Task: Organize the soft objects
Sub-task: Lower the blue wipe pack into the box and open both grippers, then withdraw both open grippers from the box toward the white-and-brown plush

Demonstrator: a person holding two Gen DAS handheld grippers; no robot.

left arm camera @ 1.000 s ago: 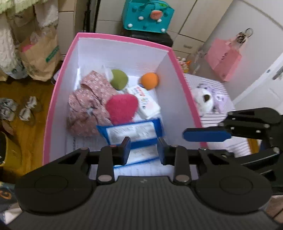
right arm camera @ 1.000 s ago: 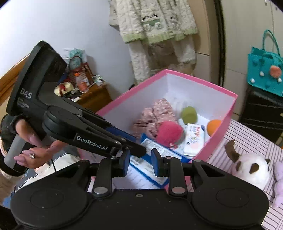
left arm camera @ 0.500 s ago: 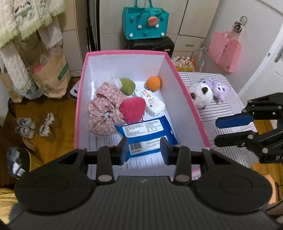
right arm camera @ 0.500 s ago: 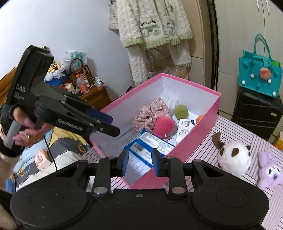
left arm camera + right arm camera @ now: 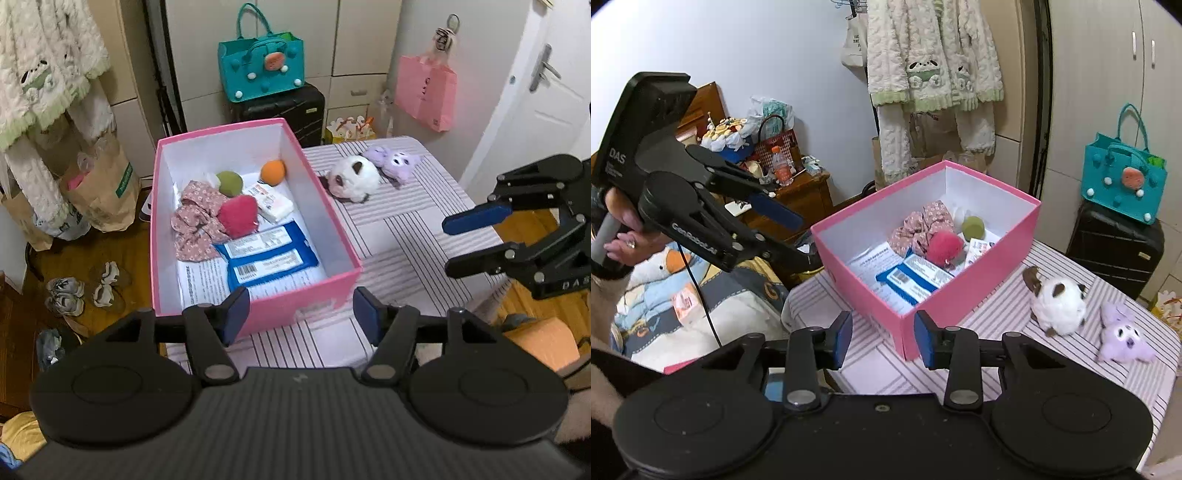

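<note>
Retreat noted: I've pulled both grippers, left gripper (image 5: 297, 314) and right gripper (image 5: 882, 339), back from the pink box (image 5: 314, 295), jaws now spread, empty. Panda plush (image 5: 352, 177) and purple plush (image 5: 397, 164) remain right of the box, next pickups, I judge.

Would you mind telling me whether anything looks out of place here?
Two plush toys, one white and one purple, lie on the striped table outside the pink box, while the other soft items sit inside it. Nothing looks spilled or damaged.
</note>
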